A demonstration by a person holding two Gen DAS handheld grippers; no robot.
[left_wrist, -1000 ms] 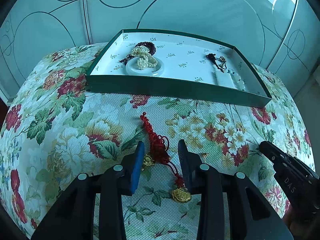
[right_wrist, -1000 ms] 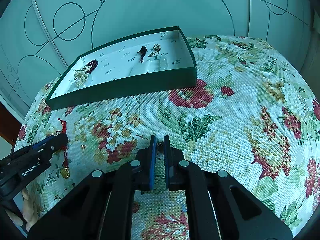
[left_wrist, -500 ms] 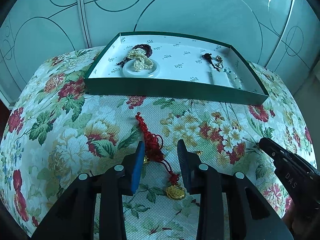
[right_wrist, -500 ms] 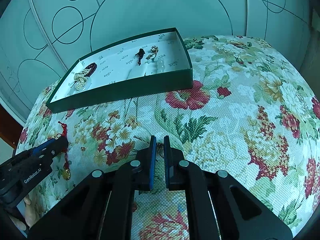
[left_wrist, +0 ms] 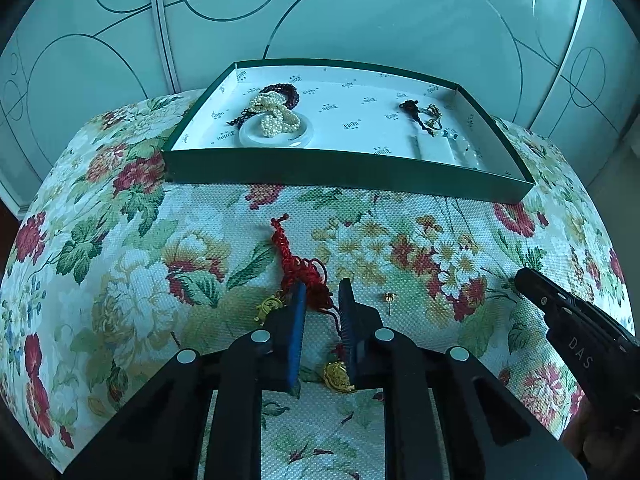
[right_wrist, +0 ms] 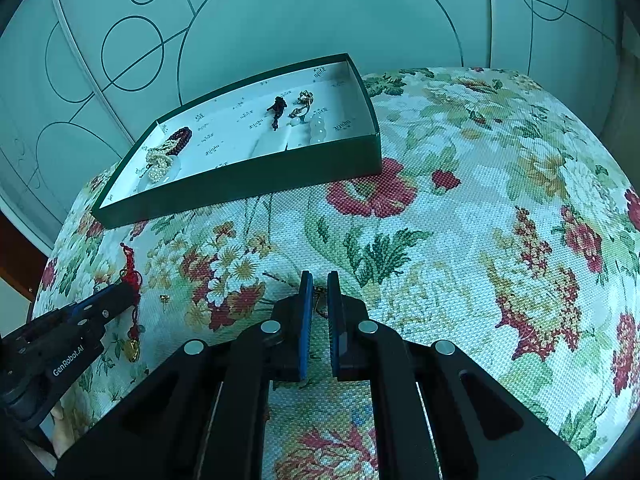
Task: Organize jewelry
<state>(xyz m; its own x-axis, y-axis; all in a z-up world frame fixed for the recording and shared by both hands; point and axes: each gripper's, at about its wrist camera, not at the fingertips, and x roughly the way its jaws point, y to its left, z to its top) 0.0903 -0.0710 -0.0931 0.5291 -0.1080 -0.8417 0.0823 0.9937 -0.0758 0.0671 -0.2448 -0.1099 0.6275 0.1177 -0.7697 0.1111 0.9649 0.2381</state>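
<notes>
The green box (left_wrist: 344, 168) is sitting at the far edge of the flowered cushion (right_wrist: 480, 208), and part of the sorting looks done. Inside it, a pearl strand (left_wrist: 276, 118) and a dark bead bracelet (left_wrist: 286, 90) are lying on and around a white dish (left_wrist: 276, 138) at the box's left end, and a dark ornament (left_wrist: 412, 110) with a gold piece (left_wrist: 434, 112) is lying near the right end beside some pale beads (right_wrist: 318, 128).

Three pieces are remaining outside the box, as far as I can see. The red knotted tassel (left_wrist: 298, 266) with gold charms (left_wrist: 338, 374) is lying on the cushion in front of the box's near wall. The left claw (left_wrist: 322, 308) is straddling the knot, its jaws narrowed around the cord; whether the pads are already pinching it I cannot tell. Just to the right of that claw a small gold earring (left_wrist: 389, 298) is lying loose on the fabric.

The right claw (right_wrist: 317, 296) is standing nearly closed, with only a slim gap, over a thin gold chain (right_wrist: 318, 292) near the middle of the cushion. It appears to be nipping the chain, though the piece is too fine to be sure.

So, by my judgement, the job is roughly half done: tassel, earring and chain are all waiting to go into the box.
</notes>
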